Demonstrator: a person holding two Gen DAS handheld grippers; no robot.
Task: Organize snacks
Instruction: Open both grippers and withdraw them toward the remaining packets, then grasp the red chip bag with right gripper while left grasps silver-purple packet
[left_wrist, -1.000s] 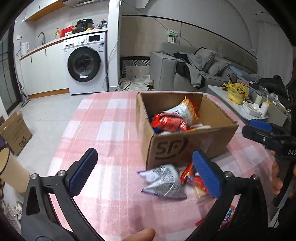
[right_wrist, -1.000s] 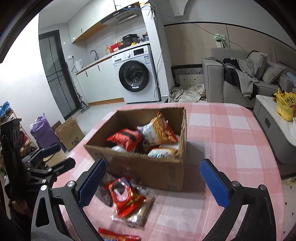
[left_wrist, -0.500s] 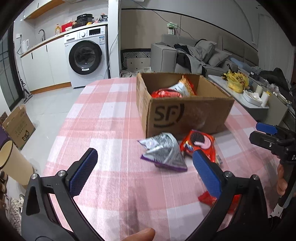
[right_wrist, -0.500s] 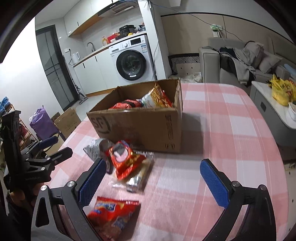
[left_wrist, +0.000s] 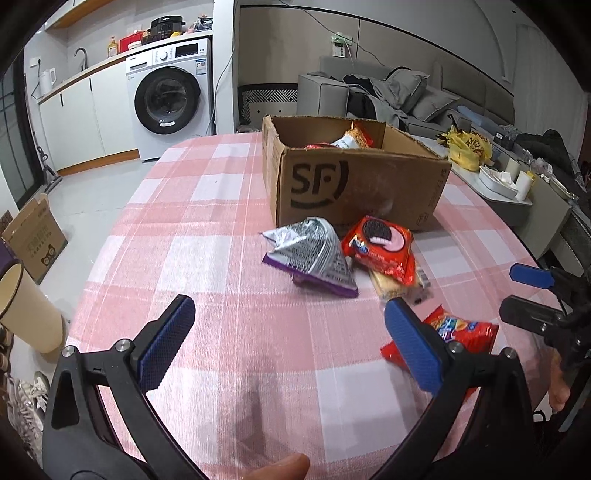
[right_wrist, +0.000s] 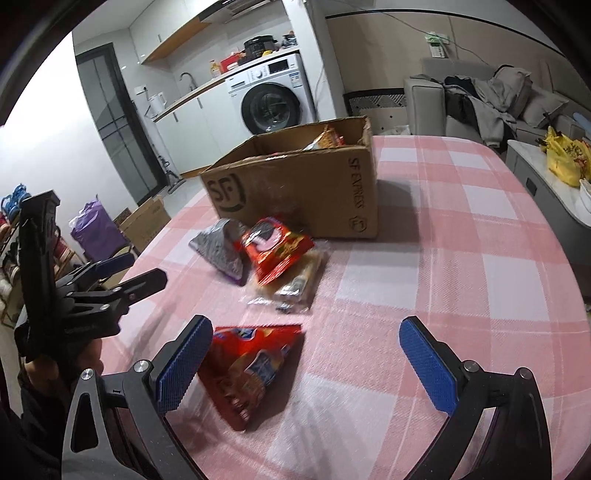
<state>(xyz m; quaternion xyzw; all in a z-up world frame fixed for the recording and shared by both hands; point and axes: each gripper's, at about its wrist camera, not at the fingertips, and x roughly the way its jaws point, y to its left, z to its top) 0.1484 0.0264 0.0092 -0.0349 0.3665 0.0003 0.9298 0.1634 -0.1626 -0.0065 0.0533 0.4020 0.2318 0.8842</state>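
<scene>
Cardboard box (left_wrist: 354, 181) mid-table, some snacks inside; silver pouch (left_wrist: 314, 254) and Oreo pack (left_wrist: 380, 247) loose in front. My left gripper (left_wrist: 288, 347) spread, empty. Right view: right gripper (right_wrist: 303, 365) spread, red packet (right_wrist: 251, 365) near left finger. Picking step; next, close on it.

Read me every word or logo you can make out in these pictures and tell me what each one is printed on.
"SF": logo on the cardboard box, front face.
"SF EXPRESS": printed vertically on the box's side face, right wrist view.
Silver snack bag: dense print, too small to read.
Red cookie pack: lettering blurred.
Red snack bag: blurred.
Washing machine: panel and sticker unreadable.
Floor carton: print unreadable.
</scene>
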